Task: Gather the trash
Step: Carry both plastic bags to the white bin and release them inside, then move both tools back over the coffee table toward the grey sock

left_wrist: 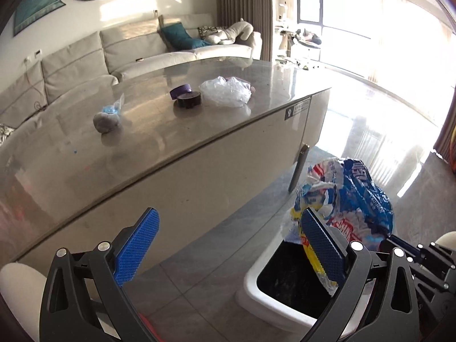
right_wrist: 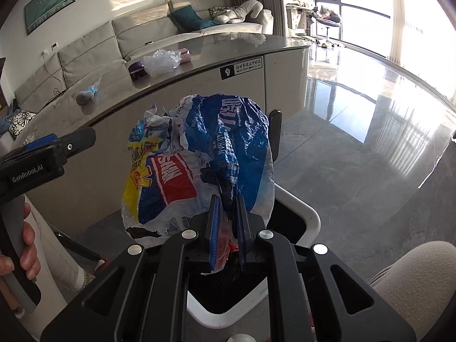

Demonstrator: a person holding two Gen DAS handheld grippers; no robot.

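A: Nearest to us, our right gripper [right_wrist: 228, 228] has its blue pads pressed together on a crumpled blue, red and yellow wrapper [right_wrist: 199, 159]. The wrapper bulges up above the fingers.

B: And the bin [right_wrist: 309, 216]?

A: Directly under the wrapper. It is white with a black liner, it stands on the grey tiled floor [right_wrist: 356, 171], and the wrapper hangs over its opening, held up rather than lying inside.

B: Our left gripper [left_wrist: 228, 245]?

A: Its fingers stand wide apart with nothing between them. It sits just left of the bin [left_wrist: 250, 279]; in that view its right pad [left_wrist: 322, 245] overlaps the wrapper [left_wrist: 350, 199], but we cannot tell whether they touch.

B: Beyond the bin?

A: The table [left_wrist: 213, 168] rises just behind it, a pale side panel with a glossy grey top. On the top, further from the bin, lie a clear plastic bag [left_wrist: 225, 91], a dark tape roll [left_wrist: 189, 99] with a purple one [left_wrist: 180, 89] leaning on it, and, furthest left, a grey lump [left_wrist: 106, 121] with something small and blue [left_wrist: 111, 109] against it.

B: And past the table?

A: A light sofa [left_wrist: 128, 48] with a teal cushion [left_wrist: 178, 37] along the wall, and bright windows [left_wrist: 342, 8] to the right.
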